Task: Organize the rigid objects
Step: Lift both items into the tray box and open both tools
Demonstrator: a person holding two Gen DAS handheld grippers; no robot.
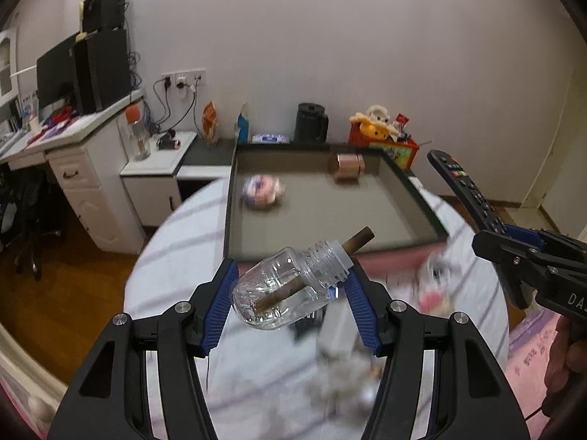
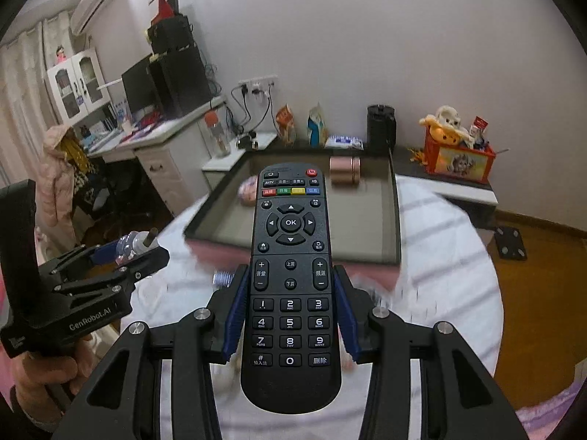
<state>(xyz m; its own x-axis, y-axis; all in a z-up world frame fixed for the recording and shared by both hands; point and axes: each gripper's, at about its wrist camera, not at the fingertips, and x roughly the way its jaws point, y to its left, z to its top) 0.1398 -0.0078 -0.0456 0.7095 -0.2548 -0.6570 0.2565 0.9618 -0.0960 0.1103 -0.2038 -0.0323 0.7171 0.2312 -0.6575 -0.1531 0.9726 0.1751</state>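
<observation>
Biggest worry here is the clear bottle [image 1: 286, 289] slipping: the left hand-held gripper [image 1: 291, 282] is clamped on it, but the bottle lies tilted, one blue pad on its rounded base and the other up by the threaded neck, so it's a smooth, uneven grab that could twist or pop out on the way to the tray [image 1: 422, 198]. It's see-through plastic or glass with a brown wick stick [image 1: 361, 240] poking out of the neck, and there looks to be a bit of clear liquid inside, so a tip could maybe leak too. The right hand-held gripper [image 2: 290, 293] is closed on a black remote [image 2: 291, 275], pinched at the sides around its middle, buttons up, power end pointing at the tray. It's long and sticks well past the fingers, so I'd guess it could lever or swing if it clips the tray rim. Both things are held up in the air over the striped bed cover [image 2: 447, 256], just short of the tray's near edge. Already in the tray: a copper-coloured tin [image 2: 344, 170] at the back and a blurry pinkish thing [image 1: 262, 190]. Dropping either item onto those could knock them about.
</observation>
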